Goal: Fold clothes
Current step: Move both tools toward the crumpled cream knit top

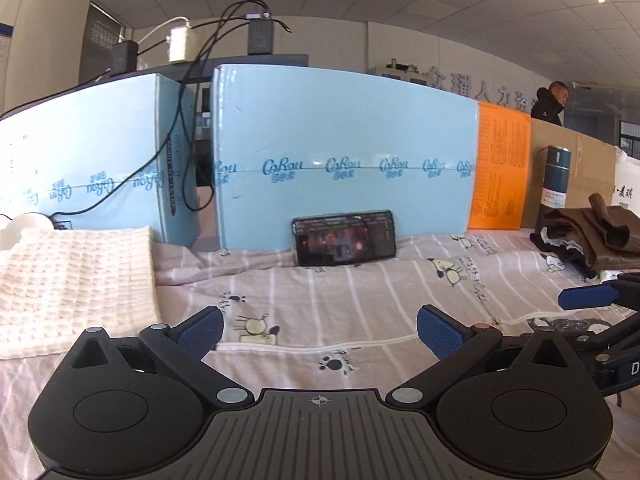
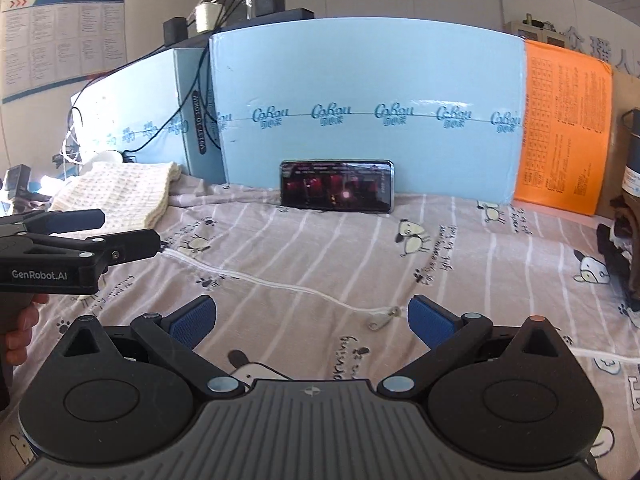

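A pink striped cloth (image 1: 360,288) printed with cartoon dogs lies spread flat over the table, also filling the right wrist view as the pink cloth (image 2: 320,248). A white zipper (image 2: 280,284) runs across it and ends in a metal pull (image 2: 380,320). My left gripper (image 1: 320,332) hovers open just above the cloth, holding nothing. My right gripper (image 2: 312,320) is open too, with the zipper pull lying just ahead between its fingers. From the right wrist view, the left gripper (image 2: 132,227) appears side-on at the left, open, near the zipper's far end.
A folded cream waffle-knit cloth (image 1: 76,280) lies at the left. Brown folded clothes (image 1: 592,236) are piled at the right. A phone (image 1: 344,238) leans on light-blue boxes (image 1: 344,152) walling the back. A dark canister (image 1: 556,184) and orange sheet (image 1: 500,168) stand behind.
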The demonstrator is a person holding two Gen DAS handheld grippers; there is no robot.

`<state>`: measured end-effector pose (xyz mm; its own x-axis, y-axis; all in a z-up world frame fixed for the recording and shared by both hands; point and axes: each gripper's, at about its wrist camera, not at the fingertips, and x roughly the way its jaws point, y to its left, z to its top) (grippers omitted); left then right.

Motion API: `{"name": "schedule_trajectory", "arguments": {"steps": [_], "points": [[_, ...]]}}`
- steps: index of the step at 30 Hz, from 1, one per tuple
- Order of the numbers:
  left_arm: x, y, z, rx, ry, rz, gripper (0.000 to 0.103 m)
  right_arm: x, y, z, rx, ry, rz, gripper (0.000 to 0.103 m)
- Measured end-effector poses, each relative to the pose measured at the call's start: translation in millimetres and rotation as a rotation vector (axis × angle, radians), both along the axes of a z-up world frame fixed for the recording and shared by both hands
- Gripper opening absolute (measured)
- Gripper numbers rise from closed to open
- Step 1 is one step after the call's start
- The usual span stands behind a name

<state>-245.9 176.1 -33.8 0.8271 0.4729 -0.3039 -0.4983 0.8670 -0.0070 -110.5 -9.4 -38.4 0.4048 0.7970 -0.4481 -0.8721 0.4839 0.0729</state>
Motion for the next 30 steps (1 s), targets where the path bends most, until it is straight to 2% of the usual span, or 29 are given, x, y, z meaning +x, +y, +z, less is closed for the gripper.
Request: {"name": "schedule_trajectory", "arguments": {"steps": [7, 10, 13, 15, 17, 20, 23, 26, 30], "points": [[-54.5, 70.2, 27.0, 0.07, -0.208, 0.295, 0.103, -9.2, 85.5, 27.7, 0.096, 0.08, 0.205, 0.103], [-69.1, 104.3, 35.5, 0.105, -0.258, 0.427, 0.103, -7.7, 128.1, 41.9, 0.128, 0.116, 0.244, 0.103], [-86.8, 141.0, 38.1, 0.063, -0.337, 0.518, 0.103, -7.6, 166.2, 51.2, 0.177, 0.136, 0.276, 0.103], [-104.4, 166.3, 28.1, 0.005, -0.415, 0.571, 0.102, -5.0, 186.5, 50.5, 0.2, 0.164, 0.289, 0.103], [-119.7, 185.0, 15.7, -0.047, -0.459, 0.624, 0.095, 4.8, 205.6, 41.2, 0.213, 0.237, 0.287, 0.103], [-135.9, 206.7, -3.6, -0.157, -0.468, 0.645, 0.095, 21.5, 230.5, 23.2, 0.222, 0.351, 0.272, 0.103], [-144.7, 223.2, -17.9, -0.251, -0.442, 0.666, 0.095, 36.7, 255.4, 3.7, 0.222, 0.451, 0.255, 0.103], [-140.1, 229.5, -25.5, -0.274, -0.365, 0.654, 0.095, 41.8, 285.6, -13.4, 0.18, 0.511, 0.272, 0.103], [-126.0, 242.1, -38.3, -0.372, -0.326, 0.607, 0.095, 48.9, 323.8, -37.2, 0.167, 0.613, 0.274, 0.103]]}}
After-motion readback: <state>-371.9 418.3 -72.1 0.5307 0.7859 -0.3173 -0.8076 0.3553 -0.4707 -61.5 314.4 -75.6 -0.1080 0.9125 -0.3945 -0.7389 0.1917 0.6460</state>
